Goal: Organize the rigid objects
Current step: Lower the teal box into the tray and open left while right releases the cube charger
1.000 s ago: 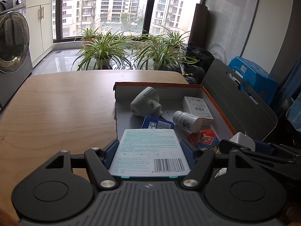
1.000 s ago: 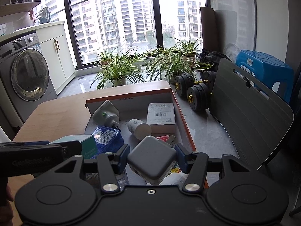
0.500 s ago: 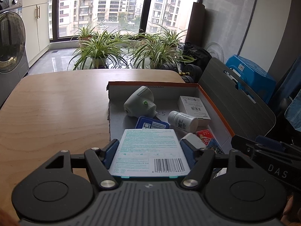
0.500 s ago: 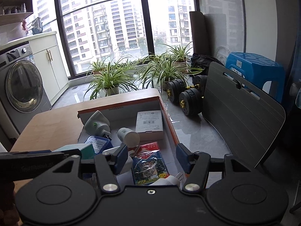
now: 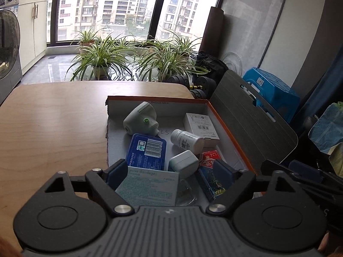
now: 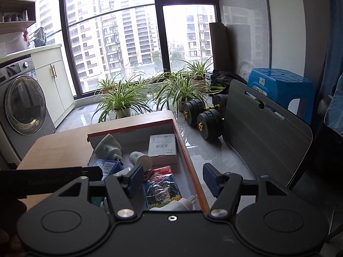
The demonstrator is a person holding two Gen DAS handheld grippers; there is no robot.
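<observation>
Left gripper (image 5: 169, 172) jaws just opened wide, bandage box (image 5: 150, 187) lying loose between them, released at near edge of cardboard box (image 5: 158, 107). Right gripper (image 6: 172, 178) also just opened, empty, lifted over box's right rim. Nothing held; left nearer contents. Ahead of left jaws: grey charger (image 5: 183, 163) and blue tin (image 5: 146, 151), then pill bottle (image 5: 186, 140) lying crosswise, white carton (image 5: 201, 126) at far right corner, white plug device (image 5: 140, 118) far left, card pack (image 5: 211, 172) at right wall. Box sits at table (image 5: 53, 124) right edge.
</observation>
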